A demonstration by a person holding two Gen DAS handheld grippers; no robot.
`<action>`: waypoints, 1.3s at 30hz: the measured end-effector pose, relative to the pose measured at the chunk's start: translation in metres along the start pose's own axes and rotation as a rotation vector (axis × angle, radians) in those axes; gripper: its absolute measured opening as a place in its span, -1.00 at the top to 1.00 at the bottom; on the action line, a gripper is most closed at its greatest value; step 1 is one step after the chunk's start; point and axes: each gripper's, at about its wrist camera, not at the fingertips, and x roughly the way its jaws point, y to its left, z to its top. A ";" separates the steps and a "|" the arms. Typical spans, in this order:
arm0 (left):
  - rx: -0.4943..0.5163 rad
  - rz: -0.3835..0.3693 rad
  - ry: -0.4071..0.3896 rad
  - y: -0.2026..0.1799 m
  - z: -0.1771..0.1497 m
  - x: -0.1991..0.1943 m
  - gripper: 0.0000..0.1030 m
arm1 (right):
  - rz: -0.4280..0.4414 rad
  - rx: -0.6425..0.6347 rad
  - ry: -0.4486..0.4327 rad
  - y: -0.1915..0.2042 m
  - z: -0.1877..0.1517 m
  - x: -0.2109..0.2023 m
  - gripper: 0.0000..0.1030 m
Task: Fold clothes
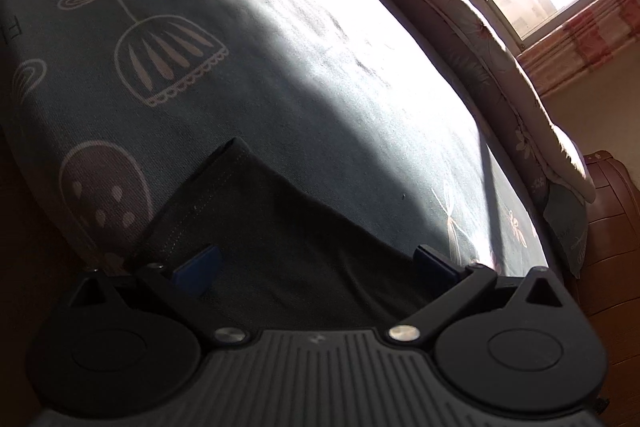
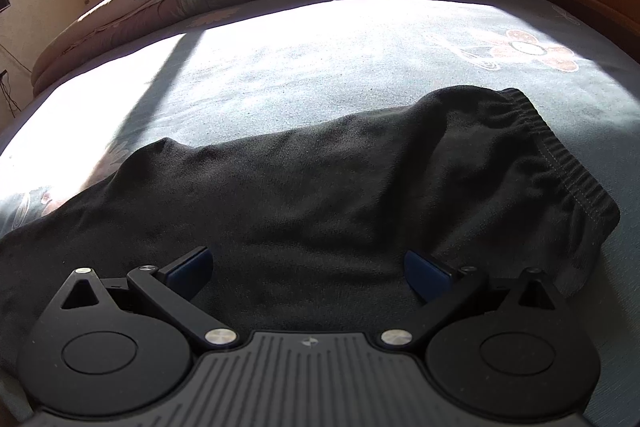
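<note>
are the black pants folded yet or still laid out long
Laid out long: the black pants stretch flat across the bed, elastic waistband at one end, no fold visible.

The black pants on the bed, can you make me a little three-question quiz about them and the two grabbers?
1. True or false: the right gripper is shut on the black pants.
2. Which end of the pants shows in the right wrist view: A) the elastic waistband, B) a zipper, C) a button?
3. Fill in: the pants lie on a blue-grey ______ with flower drawings.

Key
1. False. Its jaws stand wide apart over the cloth, like the left gripper, which is open above a stitched hem.
2. A.
3. Bedsheet.
</note>
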 end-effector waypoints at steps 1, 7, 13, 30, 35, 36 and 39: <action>-0.001 -0.001 -0.005 0.000 0.002 0.000 -0.98 | -0.004 -0.004 0.000 0.001 0.000 0.000 -1.00; -0.004 0.028 -0.049 0.012 -0.001 0.002 -0.98 | -0.022 -0.032 0.000 0.004 -0.002 0.000 -1.00; -0.072 -0.010 -0.108 0.025 -0.017 -0.028 -0.98 | -0.049 -0.056 0.001 0.009 -0.003 0.001 -1.00; -0.329 -0.094 -0.175 0.075 -0.024 -0.025 -0.98 | -0.064 -0.075 -0.007 0.011 -0.005 0.002 -1.00; -0.349 -0.148 -0.197 0.080 -0.024 -0.026 -0.98 | -0.071 -0.080 -0.009 0.012 -0.005 0.002 -1.00; -0.352 -0.159 -0.201 0.080 -0.024 -0.026 -0.98 | -0.072 -0.081 -0.009 0.012 -0.005 0.003 -1.00; -0.367 -0.192 -0.209 0.084 -0.025 -0.025 -0.98 | -0.073 -0.082 -0.009 0.012 -0.005 0.003 -1.00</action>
